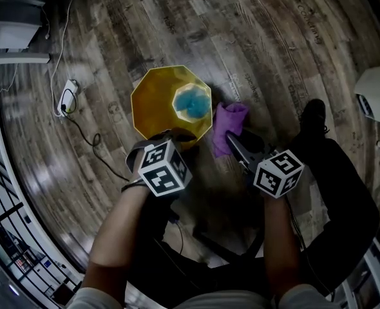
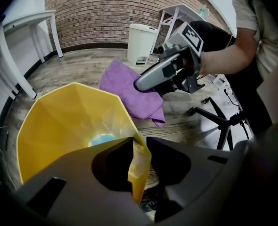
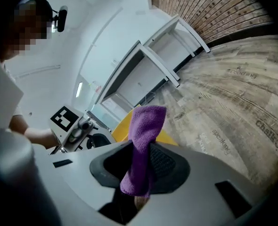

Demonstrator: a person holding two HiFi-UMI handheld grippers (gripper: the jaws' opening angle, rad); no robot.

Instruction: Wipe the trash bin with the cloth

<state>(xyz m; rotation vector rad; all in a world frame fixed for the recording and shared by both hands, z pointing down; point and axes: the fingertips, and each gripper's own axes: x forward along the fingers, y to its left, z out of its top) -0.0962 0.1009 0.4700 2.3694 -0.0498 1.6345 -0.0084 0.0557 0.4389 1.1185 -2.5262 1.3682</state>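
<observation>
A yellow many-sided trash bin (image 1: 158,102) stands on the wood floor, with a blue patch (image 1: 191,103) at its bottom. My left gripper (image 1: 176,138) points steeply down at the bin's near rim. In the left gripper view that rim wall (image 2: 138,159) sits pinched between the jaws of the left gripper (image 2: 138,147). My right gripper (image 1: 232,138) is shut on a purple cloth (image 1: 228,124), which hangs just right of the bin. The cloth (image 3: 146,126) sticks up from between the jaws of the right gripper (image 3: 141,159), with the bin (image 3: 121,126) behind it.
A white pedal bin (image 2: 141,44) stands by the brick wall, with white tables (image 2: 23,22) along the sides. A black chair base (image 2: 219,119) spreads right of the bin. A power strip (image 1: 67,96) and its cable lie left of the bin. A black shoe (image 1: 313,114) is at the right.
</observation>
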